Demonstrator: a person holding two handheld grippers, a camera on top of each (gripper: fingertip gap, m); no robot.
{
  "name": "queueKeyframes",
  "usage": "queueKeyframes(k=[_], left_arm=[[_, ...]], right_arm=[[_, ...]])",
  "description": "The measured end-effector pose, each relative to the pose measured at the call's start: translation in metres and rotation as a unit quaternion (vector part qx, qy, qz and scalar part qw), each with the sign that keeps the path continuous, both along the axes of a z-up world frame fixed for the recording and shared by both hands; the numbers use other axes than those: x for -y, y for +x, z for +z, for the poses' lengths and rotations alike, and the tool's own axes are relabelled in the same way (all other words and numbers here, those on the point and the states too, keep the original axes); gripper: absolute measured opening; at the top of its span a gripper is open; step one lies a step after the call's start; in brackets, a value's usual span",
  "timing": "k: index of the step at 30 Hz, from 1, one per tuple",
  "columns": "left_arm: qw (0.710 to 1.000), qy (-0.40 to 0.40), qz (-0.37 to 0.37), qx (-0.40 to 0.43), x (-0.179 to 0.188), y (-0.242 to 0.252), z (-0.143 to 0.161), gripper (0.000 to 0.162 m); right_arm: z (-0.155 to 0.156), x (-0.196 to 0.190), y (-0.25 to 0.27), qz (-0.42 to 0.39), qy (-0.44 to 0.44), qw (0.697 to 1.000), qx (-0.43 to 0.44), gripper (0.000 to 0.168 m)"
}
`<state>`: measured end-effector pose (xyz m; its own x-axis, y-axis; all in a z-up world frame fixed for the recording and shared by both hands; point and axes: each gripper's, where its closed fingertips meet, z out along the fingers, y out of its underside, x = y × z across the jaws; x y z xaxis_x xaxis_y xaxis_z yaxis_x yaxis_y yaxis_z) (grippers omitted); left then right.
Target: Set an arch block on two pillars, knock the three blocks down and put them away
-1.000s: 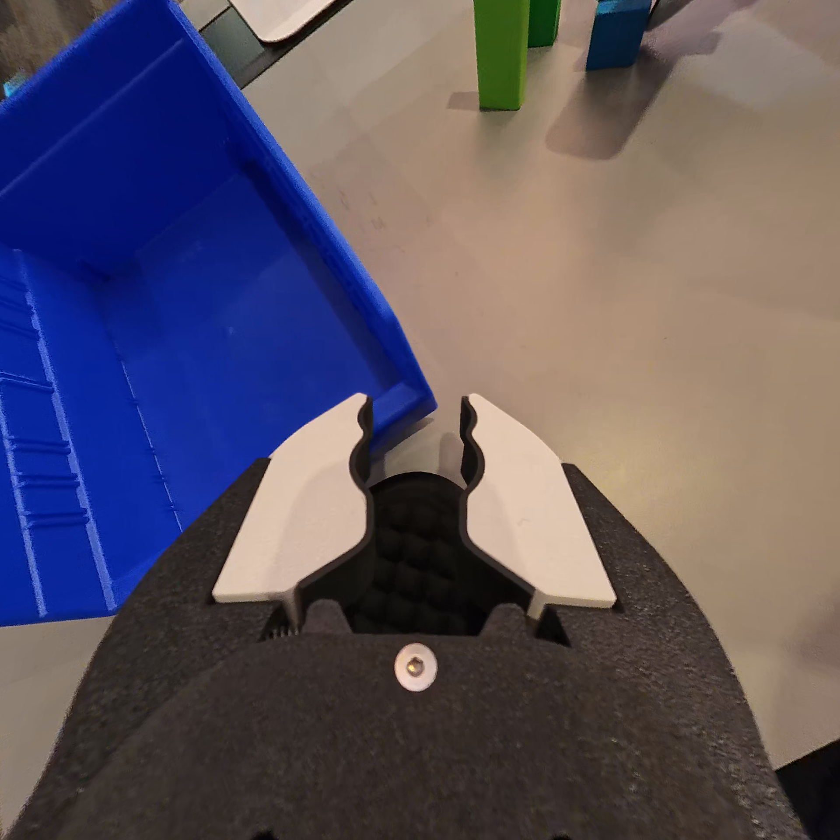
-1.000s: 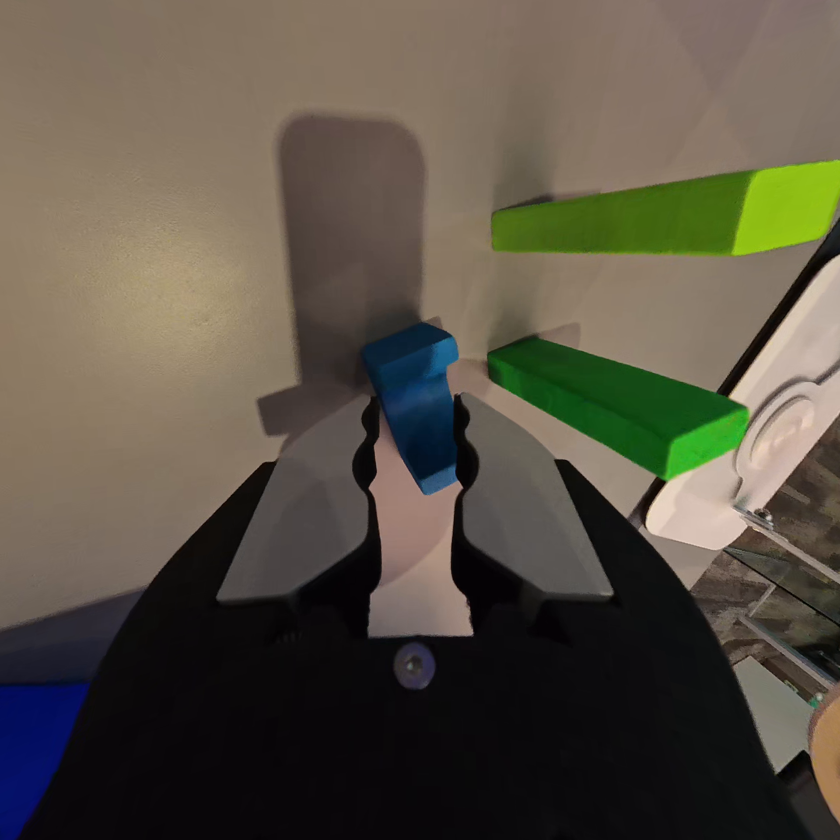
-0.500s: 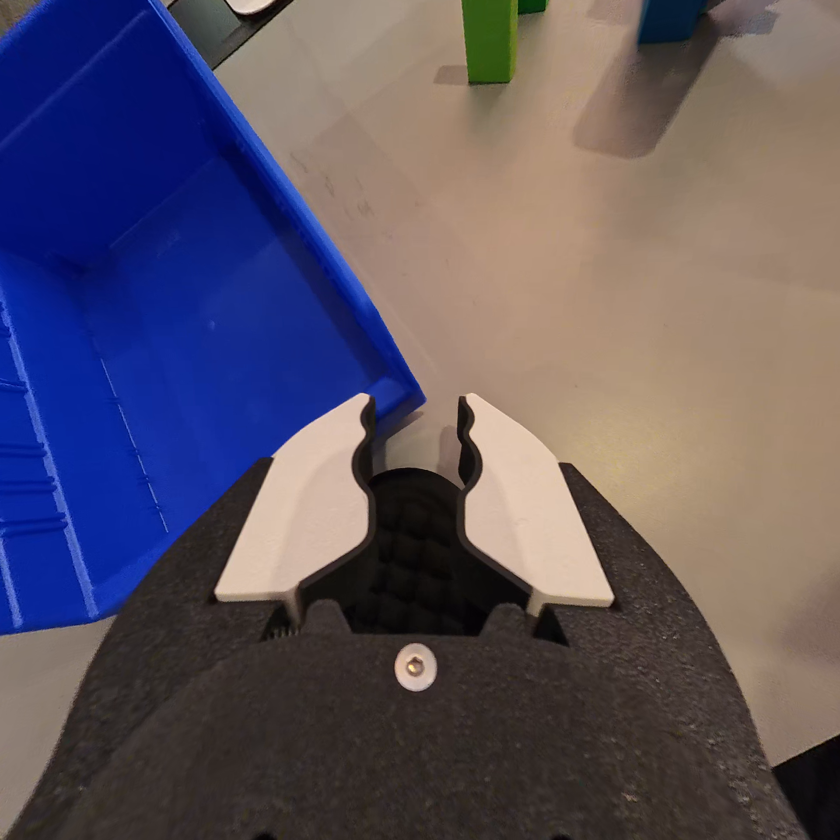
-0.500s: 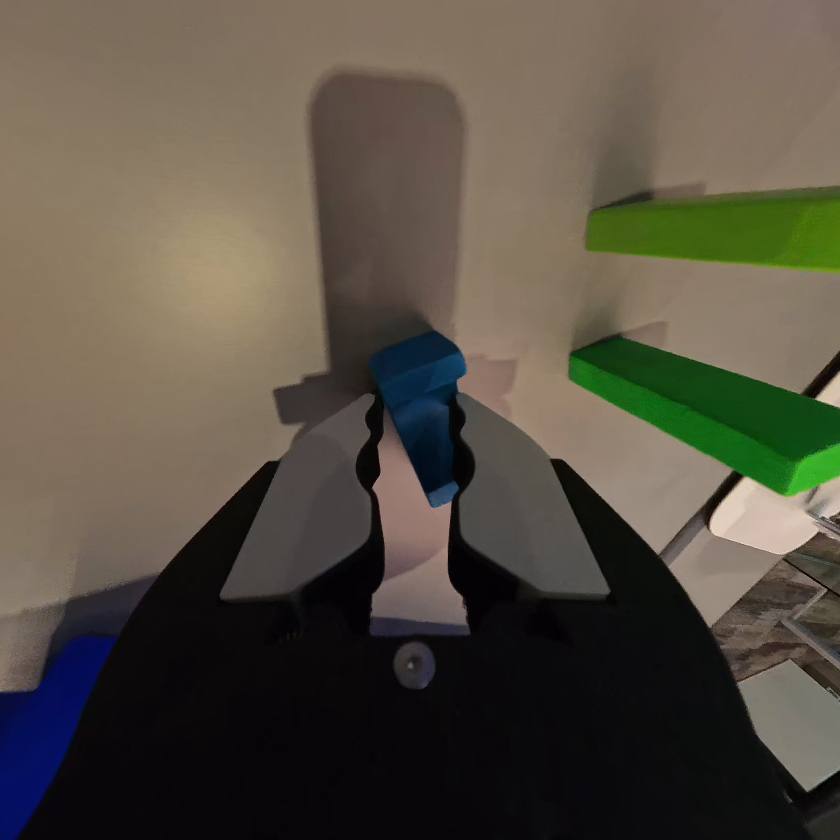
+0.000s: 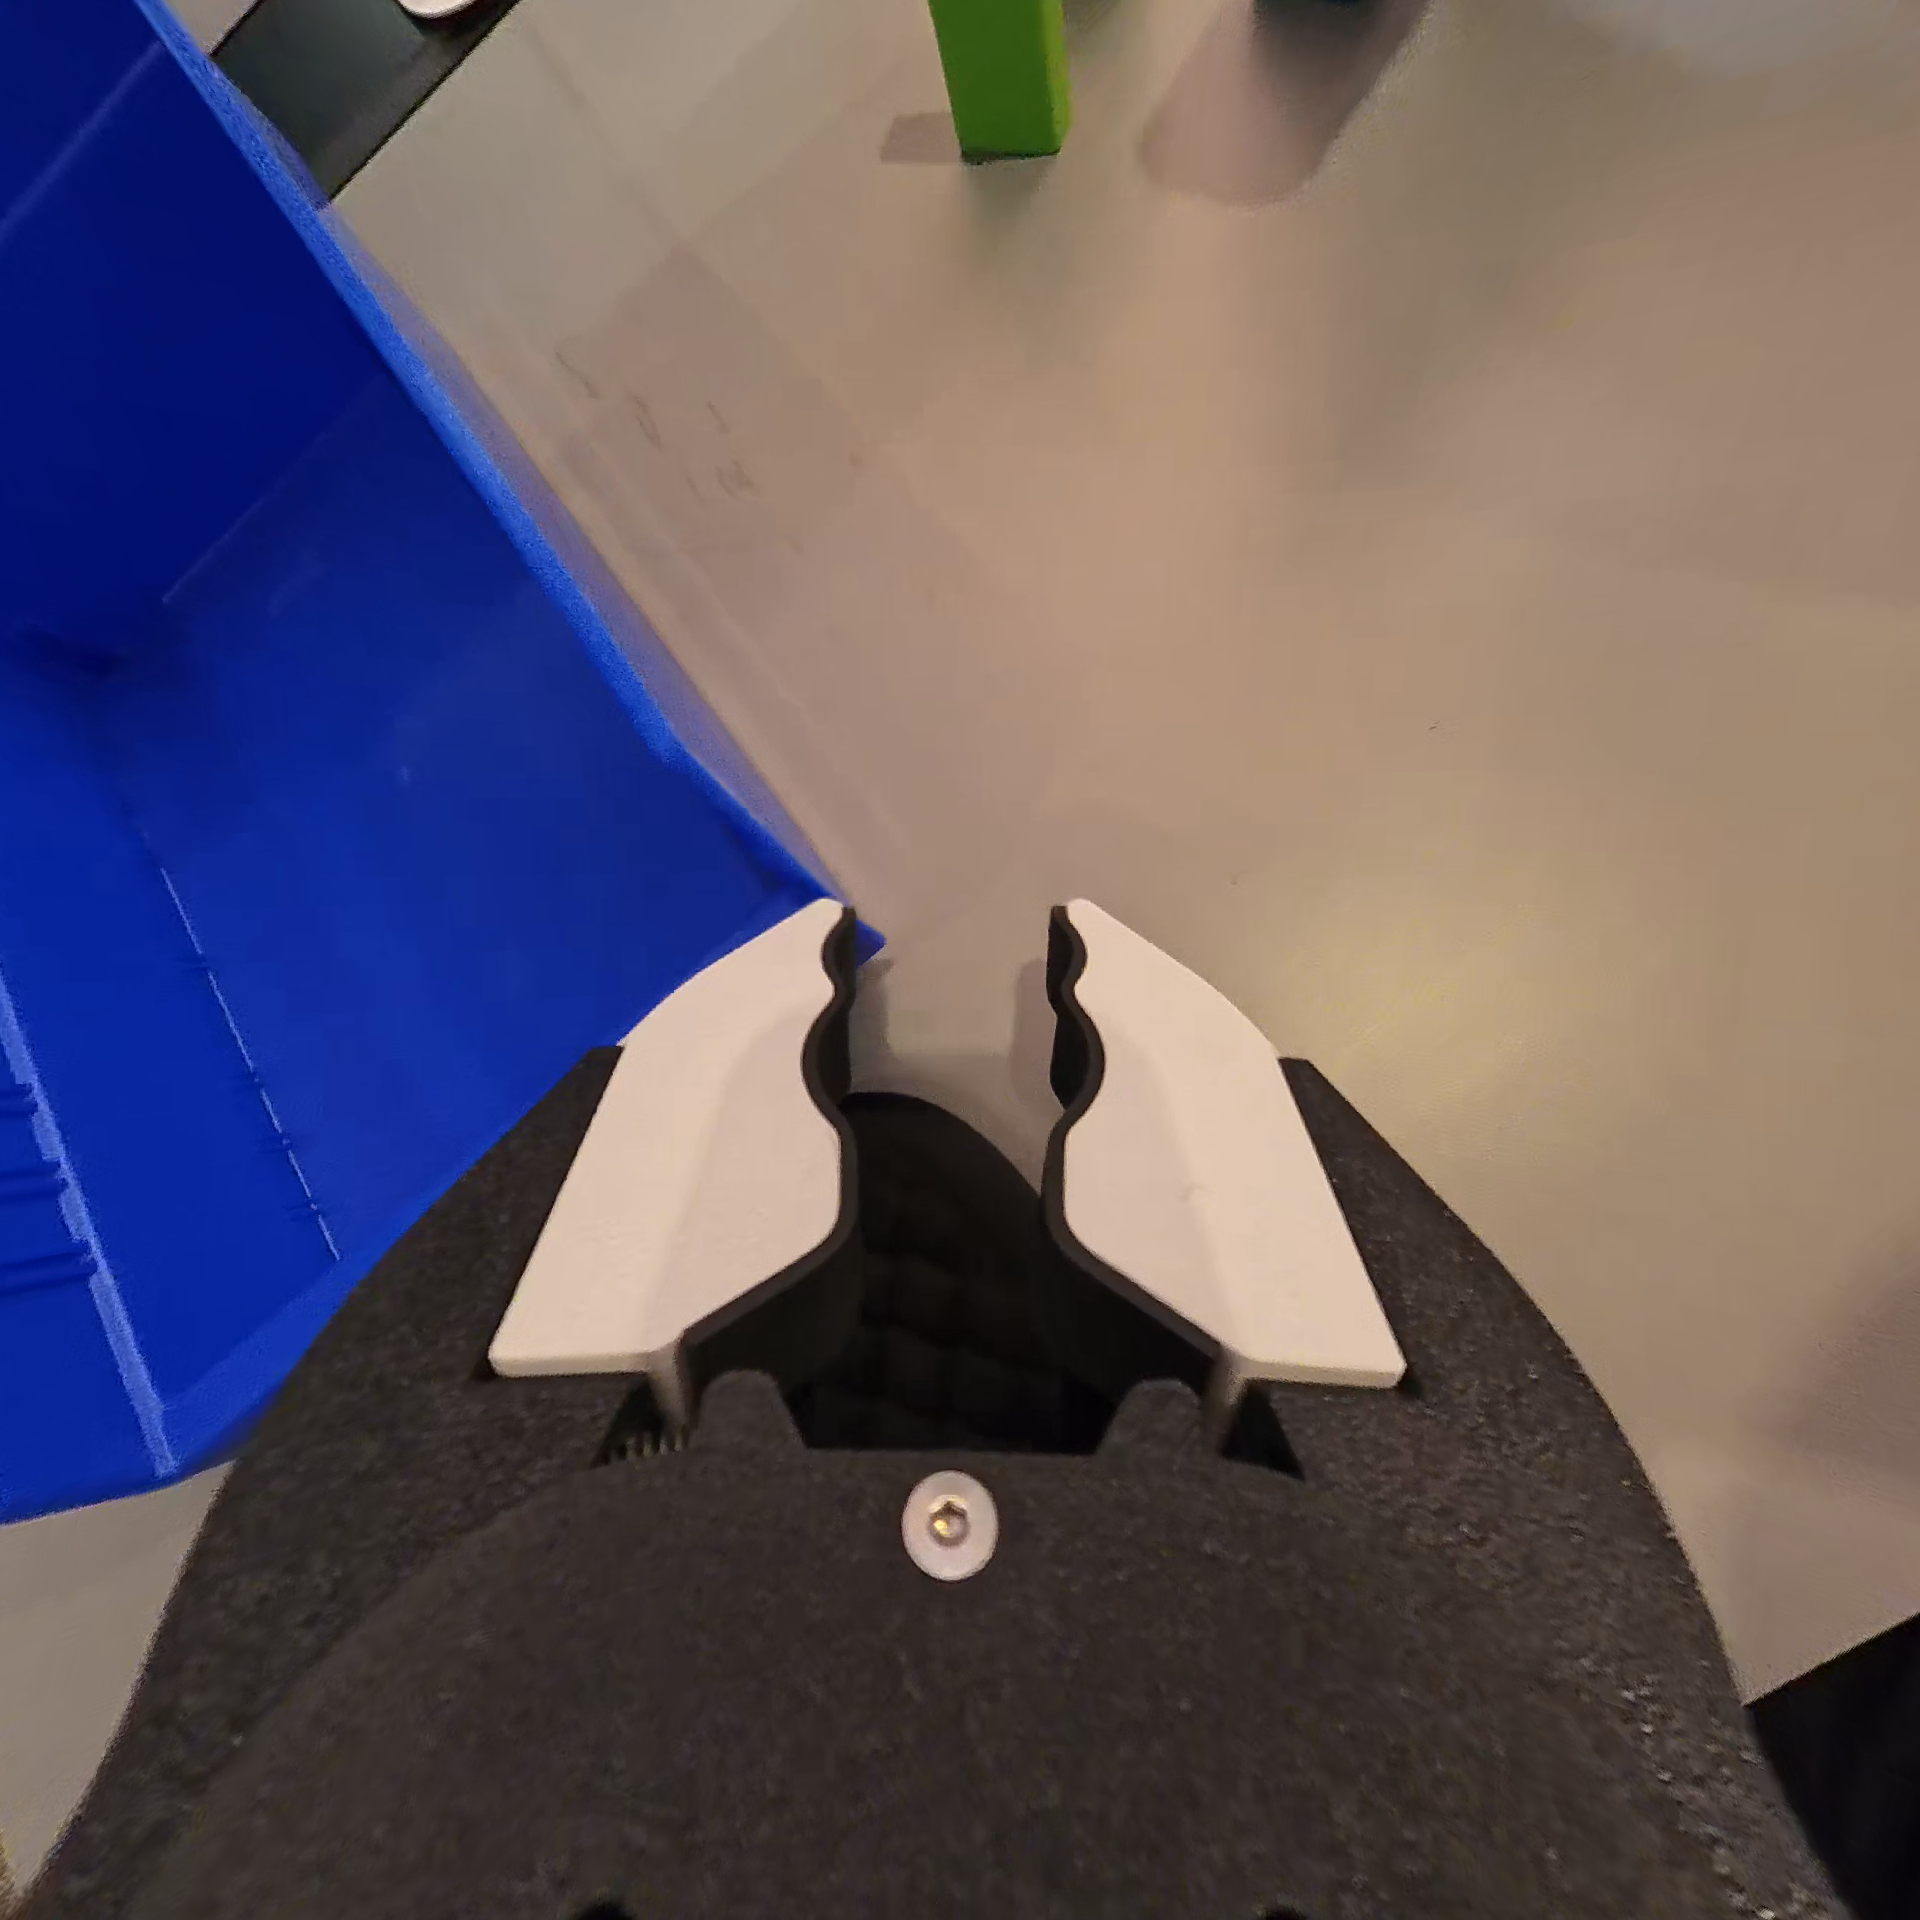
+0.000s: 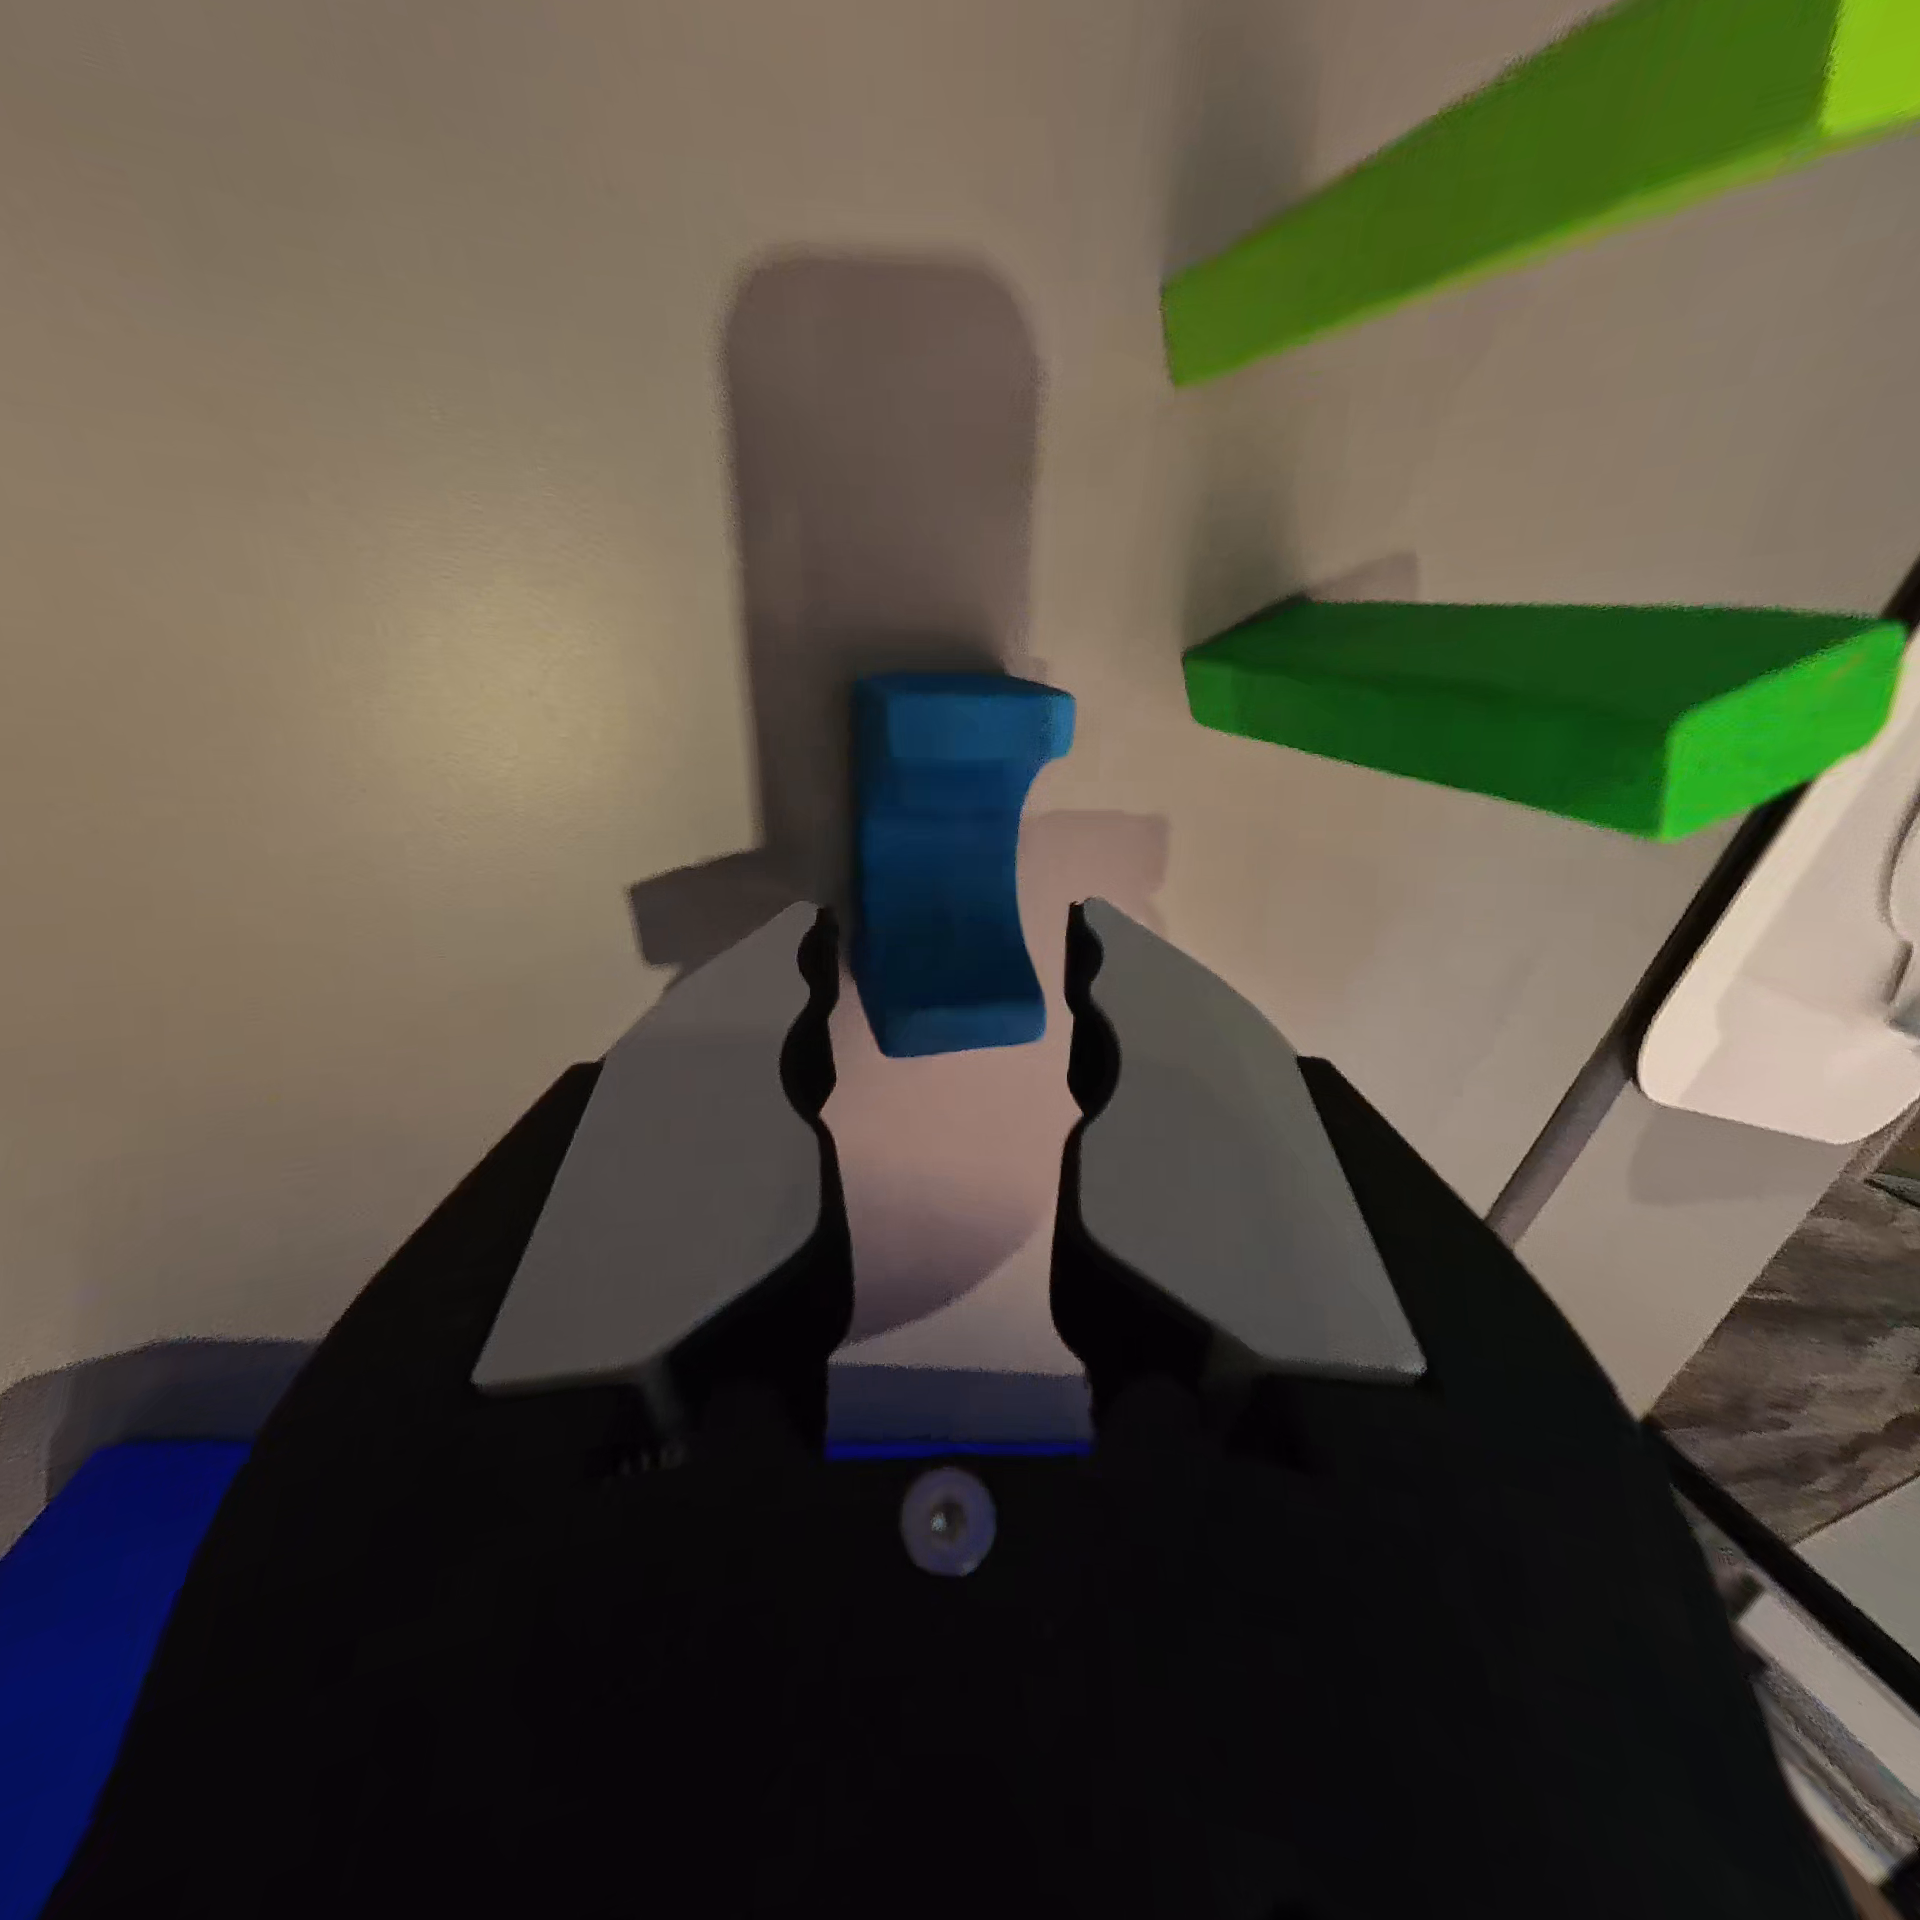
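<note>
The blue arch block (image 6: 940, 831) sits on the grey table, its curved cut-out facing right. My right gripper (image 6: 948, 914) is open, with its fingertips on either side of the arch's near end. The left tip is close to the block and a gap shows at the right tip. Two pillars stand upright to its right, a light green one (image 6: 1507, 197) and a dark green one (image 6: 1538, 707). My left gripper (image 5: 951, 925) is open and empty, low over the table by the near corner of the blue bin (image 5: 540, 540). The light green pillar (image 5: 1003, 73) shows far ahead in the left wrist view.
The blue bin has nothing in it, and its edge also shows at the bottom left of the right wrist view (image 6: 104, 1538). A white flat object (image 6: 1787, 997) lies at the table's edge beyond the pillars. Bare grey table lies between the bin and the pillars. Some 30 centimetres of space lies between my two pairs of fingers. My left tips are about 25 centimetres from the light green pillar (image 5: 1003, 73), my right tips only 11 centimetres.
My right gripper's jaws have widened around the blue arch, which now sits straight between them instead of tilted. The left wrist view has shifted a little; the pillars sit higher in it.
</note>
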<state>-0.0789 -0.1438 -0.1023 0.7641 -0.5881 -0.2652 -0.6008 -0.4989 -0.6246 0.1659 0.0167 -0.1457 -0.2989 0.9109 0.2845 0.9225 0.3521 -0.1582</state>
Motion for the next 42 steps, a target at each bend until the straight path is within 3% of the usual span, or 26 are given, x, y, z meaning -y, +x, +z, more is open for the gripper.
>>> queueKeyframes(k=[7, 12, 16, 20, 23, 24, 28, 32, 35, 38, 42], left_arm=[[0.999, -0.003, -0.031, 0.024, -0.009, 0.034, 0.0, 0.037], [0.99, 0.013, -0.098, 0.103, -0.017, 0.092, 0.009, 0.063], [0.98, 0.028, -0.138, 0.142, -0.026, 0.134, 0.022, 0.069], [0.97, 0.05, -0.177, 0.16, -0.031, 0.163, 0.04, 0.068], [0.962, 0.053, -0.214, 0.163, -0.027, 0.177, 0.043, 0.055], [0.959, 0.057, -0.223, 0.164, -0.026, 0.179, 0.043, 0.036], [0.961, 0.037, -0.213, 0.171, -0.028, 0.179, 0.038, 0.035], [0.957, -0.003, -0.15, 0.248, -0.038, 0.163, 0.045, 0.034], [0.926, -0.071, -0.12, 0.35, -0.037, 0.156, 0.055, 0.034], [0.903, -0.11, -0.104, 0.402, -0.037, 0.152, 0.061, 0.034], [0.905, -0.122, -0.093, 0.398, -0.037, 0.151, 0.059, 0.035]], right_arm=[[-0.009, 0.003, 0.012, -0.064, -0.068, 0.995, 0.015, 0.036], [0.03, 0.04, -0.009, -0.029, -0.075, 0.994, -0.071, 0.036], [0.061, 0.08, -0.028, 0.01, -0.068, 0.993, -0.099, 0.036], [0.077, 0.11, -0.041, 0.046, -0.064, 0.992, -0.098, 0.036], [0.082, 0.12, -0.046, 0.057, -0.063, 0.992, -0.095, 0.036], [0.082, 0.122, -0.046, 0.057, -0.065, 0.992, -0.092, 0.036], [0.079, 0.12, -0.046, 0.052, -0.055, 0.993, -0.094, 0.037], [0.097, 0.103, -0.061, 0.05, 0.052, 0.981, -0.182, 0.048], [0.12, 0.121, -0.075, 0.126, 0.167, 0.939, -0.274, 0.047], [0.122, 0.127, -0.082, 0.166, 0.287, 0.903, -0.272, 0.039], [0.118, 0.118, -0.088, 0.173, 0.381, 0.877, -0.237, 0.029]])
